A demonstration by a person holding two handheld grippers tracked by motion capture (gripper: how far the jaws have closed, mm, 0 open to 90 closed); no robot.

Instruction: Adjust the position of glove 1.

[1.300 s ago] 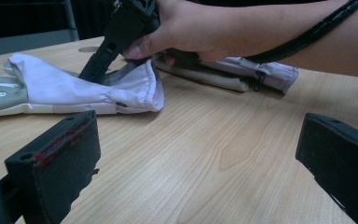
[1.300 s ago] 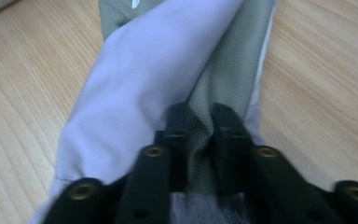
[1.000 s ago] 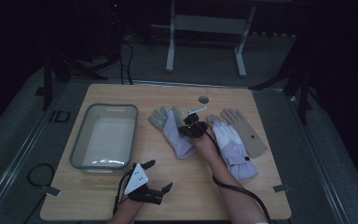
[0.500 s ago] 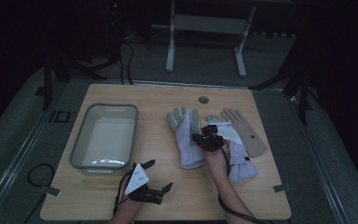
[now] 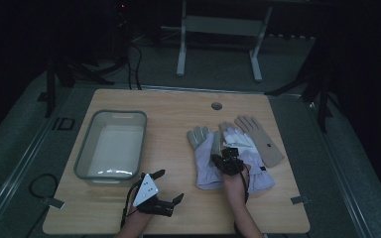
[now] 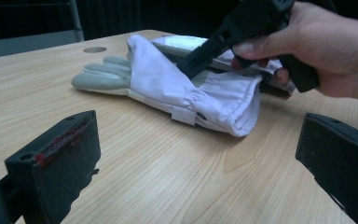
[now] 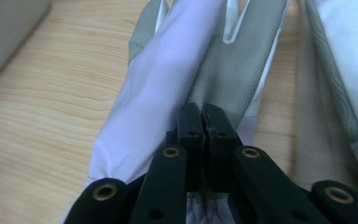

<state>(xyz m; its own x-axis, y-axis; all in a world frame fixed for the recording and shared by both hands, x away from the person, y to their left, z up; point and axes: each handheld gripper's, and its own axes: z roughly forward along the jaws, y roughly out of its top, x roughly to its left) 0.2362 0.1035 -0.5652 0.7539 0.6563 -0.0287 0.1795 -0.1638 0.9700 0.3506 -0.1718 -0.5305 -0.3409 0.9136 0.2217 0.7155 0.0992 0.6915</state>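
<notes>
- The right gripper (image 5: 224, 159) sits over the folded white-and-grey glove (image 5: 206, 156), its black jaws pressed together with the glove's white fabric caught between them, as the right gripper view (image 7: 204, 122) shows.
- From the left gripper view, that same gripper (image 6: 200, 60) slants down onto the upper side of the glove (image 6: 168, 81), held by the person's right hand (image 6: 326, 51).
- The left gripper (image 5: 171, 187) rests low on the wooden table (image 5: 178, 106), nearer the person than the glove and off to its left, with its jaws spread wide apart and nothing between them; its own view shows bare tabletop between the two jaws.
- A grey three-cornered plate (image 5: 146, 190) rides on top of the left gripper.
- The glove lies flat on the table, fingers pointing away from the person, part of its white back folded over the grey palm (image 7: 242, 65).
- A second white-and-grey glove (image 5: 250, 158) lies just to the right of the first, touching it.
- A tan glove (image 5: 260, 139) lies beyond that, farther right of the folded glove, at a slant.
- A grey plastic tub (image 5: 85, 153) stands well to the left of the glove.
- A small round hole (image 5: 217, 106) shows in the tabletop beyond the glove, near the far edge.
</notes>
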